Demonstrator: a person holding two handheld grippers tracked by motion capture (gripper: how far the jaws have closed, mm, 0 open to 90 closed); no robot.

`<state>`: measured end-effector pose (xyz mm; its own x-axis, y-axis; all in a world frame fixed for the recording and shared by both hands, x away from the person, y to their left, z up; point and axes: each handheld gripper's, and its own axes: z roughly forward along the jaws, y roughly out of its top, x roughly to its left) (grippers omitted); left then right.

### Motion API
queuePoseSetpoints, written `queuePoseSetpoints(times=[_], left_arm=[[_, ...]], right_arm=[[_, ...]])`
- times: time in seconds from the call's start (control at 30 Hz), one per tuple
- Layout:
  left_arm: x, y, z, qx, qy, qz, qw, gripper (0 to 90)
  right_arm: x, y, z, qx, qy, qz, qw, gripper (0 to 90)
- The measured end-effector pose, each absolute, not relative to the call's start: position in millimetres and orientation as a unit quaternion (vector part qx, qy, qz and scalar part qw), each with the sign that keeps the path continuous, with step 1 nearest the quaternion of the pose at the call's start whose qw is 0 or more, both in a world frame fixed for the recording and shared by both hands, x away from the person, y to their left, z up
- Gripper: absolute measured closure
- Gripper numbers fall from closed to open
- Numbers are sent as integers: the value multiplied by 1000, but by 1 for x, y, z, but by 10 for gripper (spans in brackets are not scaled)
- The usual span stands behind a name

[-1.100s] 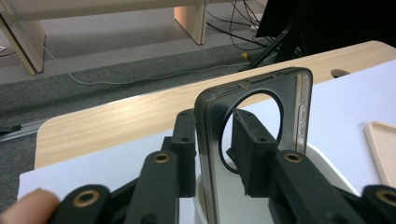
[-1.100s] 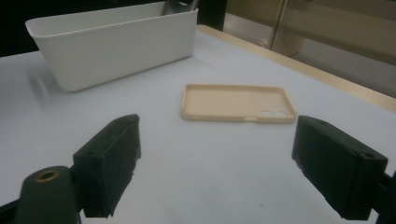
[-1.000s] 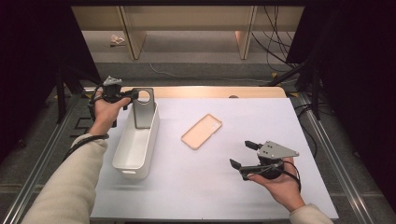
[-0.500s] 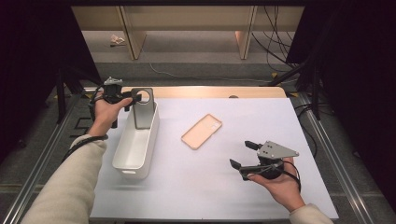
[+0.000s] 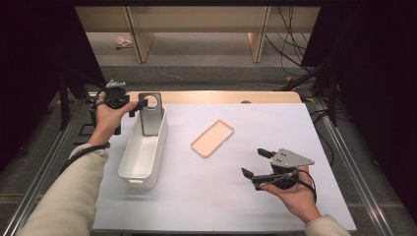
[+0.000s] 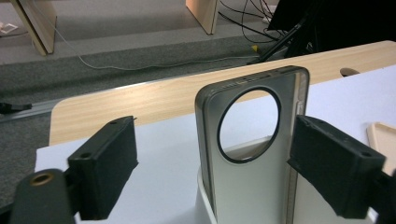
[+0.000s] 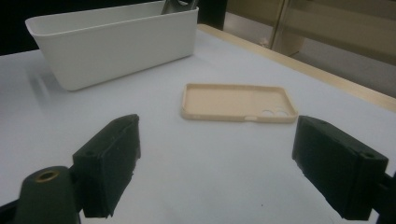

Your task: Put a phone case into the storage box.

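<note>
Left gripper (image 5: 139, 104) at far-left of the white table (image 5: 295, 196), jaws have just been opening; in the left gripper view the dark grey phone case with a round camera cutout (image 6: 250, 154) stands between the pads, left pad clearly apart from it, right pad just beside its edge, no squeeze visible. So released. The grey case stands upright at the far end of the white oblong plastic bin (image 5: 142, 152), lower end inside, leaning on the end wall as far as I can tell.

Centre: beige flat phone case (image 5: 212, 138) lies open-side-up on the table, well apart from the bin, untouched.

Right: right gripper (image 5: 256, 162) held low over the near-right table, jaws spread wide, nothing between them; its view looks straight at the beige case (image 7: 239, 102).

Step, my read: drop-off of the grey case into the bin finishing. Next likely: left backs off without tipping the case; right reaches forward to the beige case, needs an edge grip since it lies flat.
</note>
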<state>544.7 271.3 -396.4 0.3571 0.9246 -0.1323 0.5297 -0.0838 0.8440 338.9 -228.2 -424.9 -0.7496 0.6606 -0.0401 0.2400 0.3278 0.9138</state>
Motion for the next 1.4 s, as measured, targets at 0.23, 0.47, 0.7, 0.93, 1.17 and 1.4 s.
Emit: queuePoseSetpoints(times=[0.23, 0.47, 0.7, 0.93, 1.17, 1.4], left_arm=[[526, 273, -390, 704, 503, 236, 441, 0], [501, 276, -385, 705, 489, 235, 458, 0], [470, 269, -383, 714, 470, 239, 461, 0], [442, 261, -383, 716, 458, 237, 470, 0], [417, 253, -386, 717, 446, 230, 483, 0], [393, 240, -392, 721, 428, 191, 510, 0]], right_arm=[[339, -228, -425, 287, 788, 503, 209, 162], [339, -228, -425, 287, 788, 502, 210, 160], [339, -228, -425, 289, 790, 499, 210, 159], [340, -228, -425, 289, 789, 500, 209, 158], [340, -228, -425, 289, 789, 500, 209, 157], [340, -228, -426, 290, 789, 500, 208, 157]])
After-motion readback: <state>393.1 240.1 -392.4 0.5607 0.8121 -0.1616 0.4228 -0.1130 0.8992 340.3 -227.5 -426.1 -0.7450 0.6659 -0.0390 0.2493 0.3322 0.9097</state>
